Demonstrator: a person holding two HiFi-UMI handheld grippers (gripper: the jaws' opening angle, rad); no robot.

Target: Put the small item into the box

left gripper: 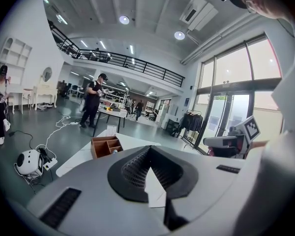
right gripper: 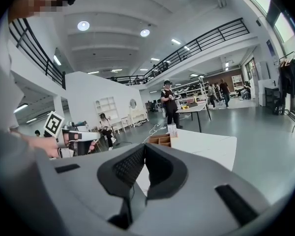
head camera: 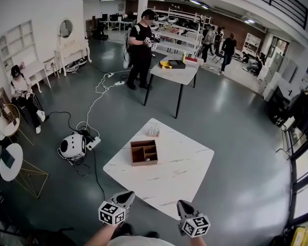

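A brown wooden box [head camera: 143, 151] with compartments stands on the white table [head camera: 185, 173]. A small pale item [head camera: 147, 160] lies in its near compartment. A small clear pack [head camera: 154, 130] stands upright just beyond the box. My left gripper [head camera: 127, 195] and right gripper [head camera: 183, 205] hover off the table's near edge, well short of the box. Both are shut and hold nothing. In the left gripper view the box [left gripper: 105, 145] lies ahead beyond the closed jaws. The right gripper view shows the box [right gripper: 160, 140] and the pack [right gripper: 172, 130] far ahead.
A round white device [head camera: 72, 145] with cables sits on the floor left of the table. A small round side table [head camera: 10, 160] stands at far left. A person [head camera: 140, 45] stands at a second table [head camera: 177, 70] behind. Another person [head camera: 21, 94] sits at left.
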